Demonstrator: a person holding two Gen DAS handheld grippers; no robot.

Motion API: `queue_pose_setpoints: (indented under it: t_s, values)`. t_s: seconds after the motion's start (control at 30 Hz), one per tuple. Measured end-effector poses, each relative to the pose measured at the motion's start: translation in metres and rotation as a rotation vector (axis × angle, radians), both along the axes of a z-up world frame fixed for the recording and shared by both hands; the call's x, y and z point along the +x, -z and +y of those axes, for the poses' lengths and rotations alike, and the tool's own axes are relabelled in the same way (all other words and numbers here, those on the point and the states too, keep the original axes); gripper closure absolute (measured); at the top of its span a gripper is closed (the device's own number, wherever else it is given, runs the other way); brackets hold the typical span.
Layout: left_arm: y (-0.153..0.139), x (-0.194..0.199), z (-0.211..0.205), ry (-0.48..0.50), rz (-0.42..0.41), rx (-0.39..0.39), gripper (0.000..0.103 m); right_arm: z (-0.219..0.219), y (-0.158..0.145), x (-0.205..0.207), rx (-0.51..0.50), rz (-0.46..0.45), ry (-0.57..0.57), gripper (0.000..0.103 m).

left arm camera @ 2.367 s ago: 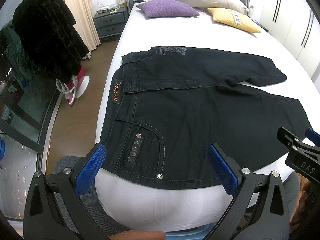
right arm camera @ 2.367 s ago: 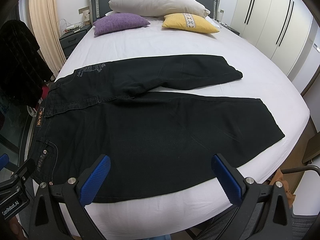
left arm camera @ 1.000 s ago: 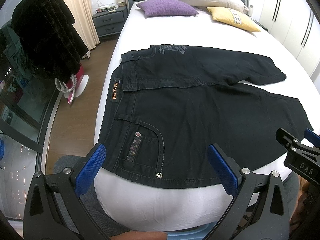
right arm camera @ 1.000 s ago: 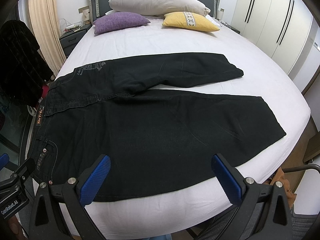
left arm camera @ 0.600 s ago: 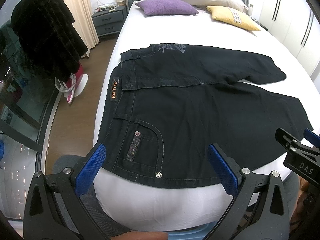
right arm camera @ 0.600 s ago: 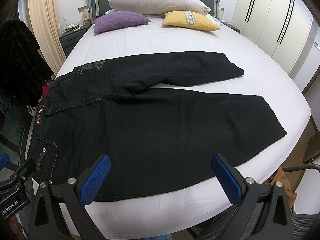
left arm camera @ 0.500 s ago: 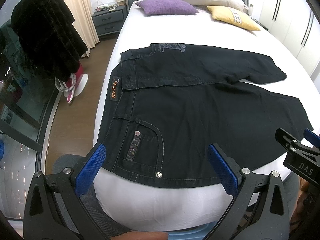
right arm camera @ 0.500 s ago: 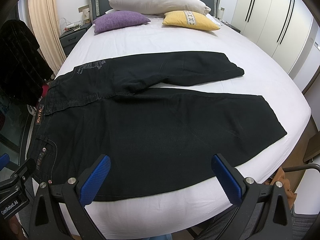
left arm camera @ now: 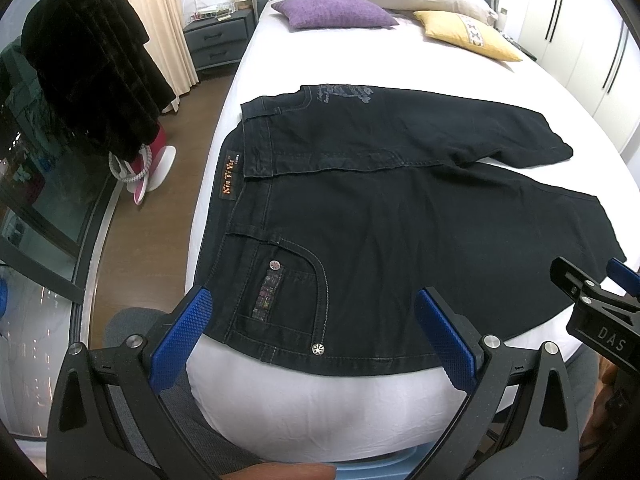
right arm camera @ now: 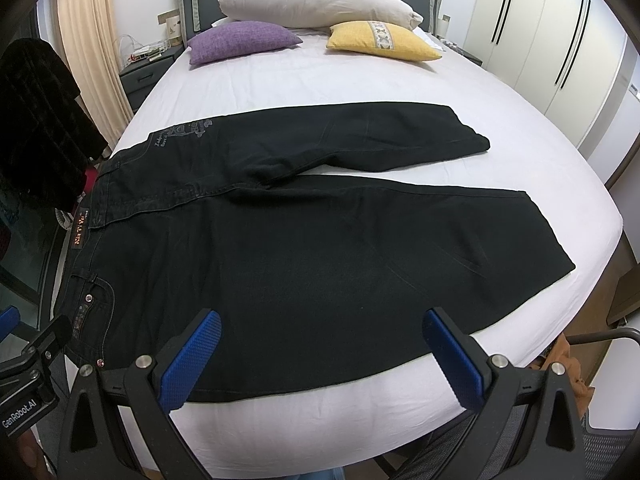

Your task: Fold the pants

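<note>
Black pants spread flat on the bed, both grippers hovering released.

Left wrist view: the left gripper [left arm camera: 312, 336] gapes at the lower edge, over the pants [left arm camera: 400, 216] at mid-frame on the bed [left arm camera: 320, 412]; a purple pillow [left arm camera: 332, 14] lies top centre. Right wrist view: the right gripper [right arm camera: 320, 354] gapes above the pants' [right arm camera: 320, 240] near hem, touching nothing.

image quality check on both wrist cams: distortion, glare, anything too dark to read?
Left wrist: strong fisheye, the bed edge bows and the corners vignette black; reflections in the glass at left; pants stitching and pocket rivets sharp. Right wrist: same barrel bend, wardrobe lines curve; even room light, no hard shadows; the pants read as a near-flat black mass, folds hard to see. Both grippers in focus, open.
</note>
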State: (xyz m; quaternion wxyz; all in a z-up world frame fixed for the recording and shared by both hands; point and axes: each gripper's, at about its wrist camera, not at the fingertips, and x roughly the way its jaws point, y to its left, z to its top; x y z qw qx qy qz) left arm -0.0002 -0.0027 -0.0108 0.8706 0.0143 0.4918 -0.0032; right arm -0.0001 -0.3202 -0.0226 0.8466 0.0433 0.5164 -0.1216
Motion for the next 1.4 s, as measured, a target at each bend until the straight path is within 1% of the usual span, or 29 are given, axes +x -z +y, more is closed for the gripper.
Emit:
queue_pose_setpoints:
  t_s: [0.4, 0.43, 0.5, 0.57, 0.6, 0.7, 0.73, 0.77, 0.8, 0.83, 0.87, 0.9, 0.97, 1.03, 1.07, 1.13, 1.17, 1.27, 1.3, 1.37, 1.4]
  values:
    - [0.013, 0.014, 0.003, -0.005, 0.036, 0.002, 0.0, -0.003, 0.007, 0.01, 0.025, 0.008, -0.025, 0.0]
    - [0.014, 0.017, 0.004, -0.003, 0.037, 0.0, 0.0, -0.003, 0.007, 0.011, 0.031, 0.001, -0.033, 0.0]
    - [0.018, 0.024, 0.007, 0.013, 0.053, -0.032, 0.0, -0.003, 0.005, 0.015, 0.051, -0.018, -0.057, 0.0]
    - [0.023, 0.035, 0.01, 0.039, 0.071, -0.065, 0.0, -0.003, 0.003, 0.021, 0.087, -0.043, -0.103, 0.0]
    - [0.024, 0.04, 0.011, 0.054, 0.072, -0.061, 0.0, -0.004, 0.001, 0.026, 0.109, -0.063, -0.143, 0.0]
    - [0.027, 0.058, 0.009, 0.103, 0.053, -0.01, 0.0, -0.005, -0.004, 0.041, 0.13, -0.099, -0.23, 0.0]
    - [0.027, 0.066, 0.008, 0.133, 0.037, -0.019, 0.0, -0.006, -0.005, 0.05, 0.139, -0.112, -0.271, 0.0]
    - [0.027, 0.074, 0.008, 0.166, 0.039, -0.046, 0.0, -0.008, -0.006, 0.057, 0.144, -0.121, -0.296, 0.0]
    - [0.03, 0.083, 0.008, 0.199, 0.066, -0.082, 0.0, -0.01, -0.007, 0.066, 0.149, -0.132, -0.322, 0.0]
    - [0.033, 0.095, 0.009, 0.217, 0.106, -0.104, 0.0, -0.014, -0.008, 0.077, 0.159, -0.145, -0.354, 0.0]
    - [0.036, 0.112, 0.014, 0.206, 0.134, -0.12, 0.0, -0.017, -0.009, 0.086, 0.17, -0.157, -0.381, 0.0]
    - [0.036, 0.126, 0.018, 0.197, 0.132, -0.13, 0.0, -0.021, -0.01, 0.096, 0.183, -0.173, -0.415, 0.0]
    - [0.034, 0.157, 0.025, 0.199, 0.106, -0.118, 0.0, -0.025, -0.012, 0.117, 0.201, -0.201, -0.477, 0.0]
    - [0.029, 0.191, 0.03, 0.212, 0.064, -0.087, 0.0, -0.029, -0.009, 0.143, 0.191, -0.202, -0.53, 0.0]
    - [0.026, 0.212, 0.032, 0.234, 0.039, -0.079, 0.0, -0.03, -0.008, 0.155, 0.19, -0.205, -0.563, 0.0]
    - [0.024, 0.253, 0.033, 0.285, 0.015, -0.08, 0.0, -0.033, -0.004, 0.176, 0.187, -0.209, -0.611, 0.006]
    - [0.026, 0.277, 0.034, 0.317, 0.019, -0.082, 0.0, -0.033, 0.0, 0.189, 0.181, -0.198, -0.633, 0.01]
    - [0.038, 0.334, 0.032, 0.4, 0.062, -0.081, 0.0, -0.037, 0.01, 0.215, 0.188, -0.177, -0.687, 0.018]
    - [0.044, 0.353, 0.029, 0.434, 0.086, -0.081, 0.0, -0.037, 0.015, 0.226, 0.191, -0.171, -0.713, 0.019]
    - [0.056, 0.385, 0.022, 0.486, 0.125, -0.074, 0.0, -0.039, 0.021, 0.234, 0.201, -0.167, -0.745, 0.02]
    - [0.06, 0.396, 0.022, 0.506, 0.147, -0.083, 0.0, -0.04, 0.024, 0.239, 0.203, -0.165, -0.76, 0.02]
